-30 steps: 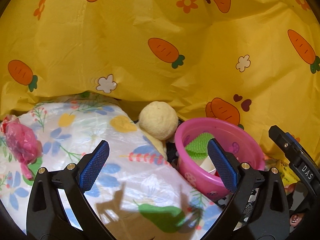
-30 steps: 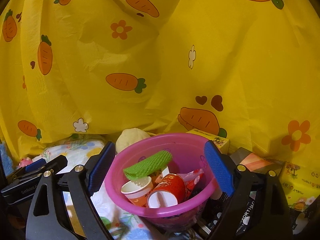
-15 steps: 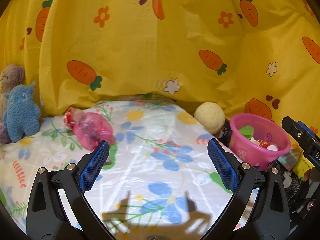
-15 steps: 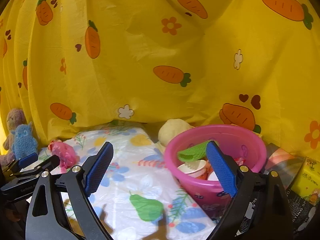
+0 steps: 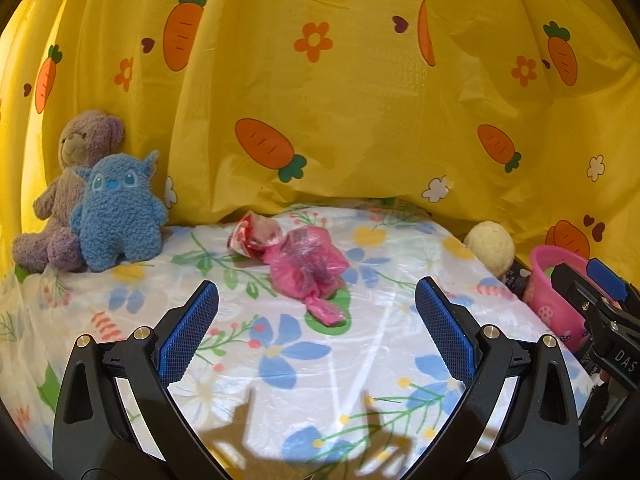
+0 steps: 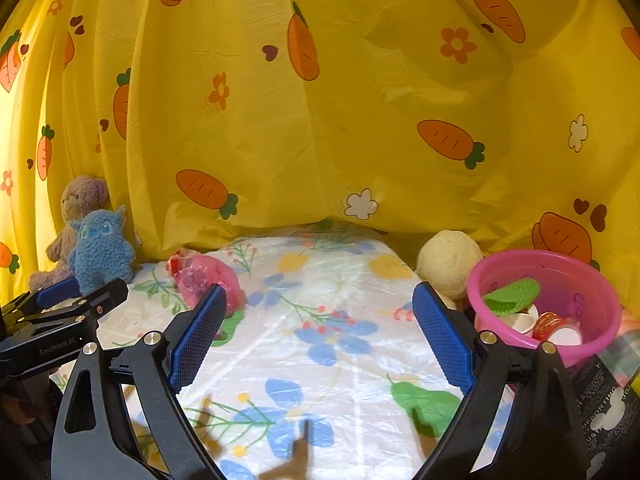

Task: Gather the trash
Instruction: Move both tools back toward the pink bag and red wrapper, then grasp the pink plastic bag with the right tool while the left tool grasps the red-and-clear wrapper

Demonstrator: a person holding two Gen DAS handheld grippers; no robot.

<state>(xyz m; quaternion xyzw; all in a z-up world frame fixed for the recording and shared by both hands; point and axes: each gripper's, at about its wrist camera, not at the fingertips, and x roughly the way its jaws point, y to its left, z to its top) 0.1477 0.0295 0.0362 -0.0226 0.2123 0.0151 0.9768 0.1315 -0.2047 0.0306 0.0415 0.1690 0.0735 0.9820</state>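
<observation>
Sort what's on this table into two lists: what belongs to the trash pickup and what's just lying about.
Part of the job:
- crumpled pink bag
- crumpled red-and-white wrapper
- pink basin holding cups and a green scrap
- left gripper and right gripper, both open and empty

Just lying about:
- blue plush toy
- purple teddy bear
- cream ball

A home, set up like a child's play corner. A yellow curtain printed with carrots, flowers and hearts hangs as the backdrop. In front of it a table is covered with a floral plastic cloth. Two plush toys, a teddy bear and a blue monster, sit against the curtain. A pink bowl of used cups stands beside a cream ball.
</observation>
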